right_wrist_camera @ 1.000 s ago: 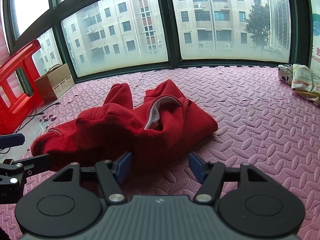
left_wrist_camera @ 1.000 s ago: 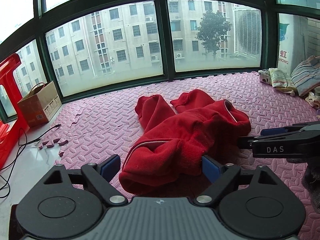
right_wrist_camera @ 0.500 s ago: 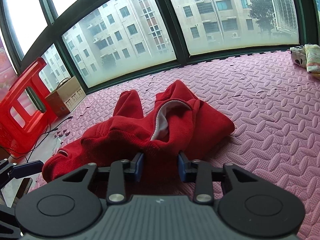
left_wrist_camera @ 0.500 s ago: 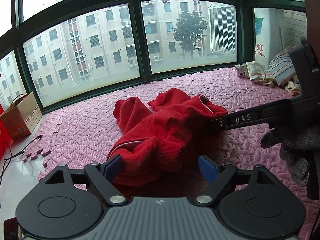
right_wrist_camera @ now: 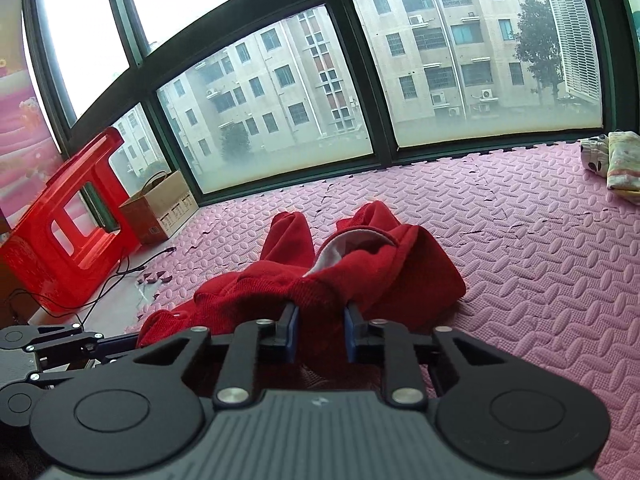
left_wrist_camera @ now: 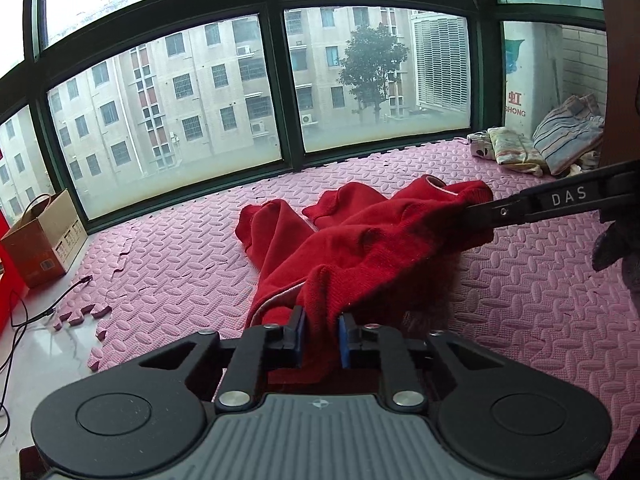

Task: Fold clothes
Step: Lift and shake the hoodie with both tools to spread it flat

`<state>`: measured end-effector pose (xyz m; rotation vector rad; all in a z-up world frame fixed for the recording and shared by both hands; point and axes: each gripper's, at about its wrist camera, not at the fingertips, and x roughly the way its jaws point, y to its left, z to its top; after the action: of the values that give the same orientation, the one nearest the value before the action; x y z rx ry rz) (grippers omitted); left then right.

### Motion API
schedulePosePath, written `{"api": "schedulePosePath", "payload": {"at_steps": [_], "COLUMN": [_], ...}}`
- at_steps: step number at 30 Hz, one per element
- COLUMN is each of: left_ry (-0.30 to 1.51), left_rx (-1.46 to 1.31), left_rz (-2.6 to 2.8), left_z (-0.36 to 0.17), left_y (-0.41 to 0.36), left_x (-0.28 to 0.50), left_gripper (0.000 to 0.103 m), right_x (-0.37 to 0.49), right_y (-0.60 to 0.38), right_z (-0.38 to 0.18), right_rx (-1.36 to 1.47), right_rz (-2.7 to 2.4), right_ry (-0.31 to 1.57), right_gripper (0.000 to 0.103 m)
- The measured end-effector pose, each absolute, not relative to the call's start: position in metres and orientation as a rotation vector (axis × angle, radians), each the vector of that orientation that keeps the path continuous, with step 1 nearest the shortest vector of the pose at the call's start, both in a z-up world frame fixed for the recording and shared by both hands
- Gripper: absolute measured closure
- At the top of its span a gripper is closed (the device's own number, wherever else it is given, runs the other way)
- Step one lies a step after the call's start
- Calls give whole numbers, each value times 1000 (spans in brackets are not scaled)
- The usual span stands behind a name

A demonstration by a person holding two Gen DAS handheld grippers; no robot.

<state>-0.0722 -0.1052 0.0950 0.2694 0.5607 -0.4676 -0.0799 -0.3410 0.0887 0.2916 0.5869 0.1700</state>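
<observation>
Two grips held one red sweater [left_wrist_camera: 372,240]: the left gripper [left_wrist_camera: 320,330] had just closed its fingers narrow on a bunched fold straight ahead of them, and the right gripper [right_wrist_camera: 320,332] had just pinched the knit by the collar. Between the two sets of fingers the cloth ran as a ridge; beyond them the rest trailed onto the pink foam mat [right_wrist_camera: 540,260], so spreading probably called for drawing the grippers apart.

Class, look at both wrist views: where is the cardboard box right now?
The cardboard box sits at the far left in both views, on the bare floor under the window, just off the pink mat's edge; in the right wrist view it stands beside the red stool.
</observation>
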Motion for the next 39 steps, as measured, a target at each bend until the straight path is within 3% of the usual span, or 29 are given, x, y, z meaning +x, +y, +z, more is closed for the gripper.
{"api": "schedulePosePath", "payload": {"at_steps": [11,20,22,24,30,39], "left_ry": [621,727,740,739,711,661], "left_rx": [340,455,457,457,449,304], "left_rz": [-623,-715,-723,-730,-765,-693], "left_z": [94,63,60,63,80,104], "left_y": [-82,-72,-69,-65,-53,-59], "left_x": [-125,-165,-170,-172,-174,-142], "left_gripper": [85,85,84,74,67,68], "right_x": [-162,-204,-208,-211,-207,-144], "right_y": [-329,-315,-314,-315,-335,-348], "right_z": [103,64,58,57,78,82], "right_rx": [232,202,192,174,129,115], "right_rz": [236,265,277,280,236,175], "right_ry": [662,861,900,915,865,768], "right_gripper": [82,82,82,82,81,79]}}
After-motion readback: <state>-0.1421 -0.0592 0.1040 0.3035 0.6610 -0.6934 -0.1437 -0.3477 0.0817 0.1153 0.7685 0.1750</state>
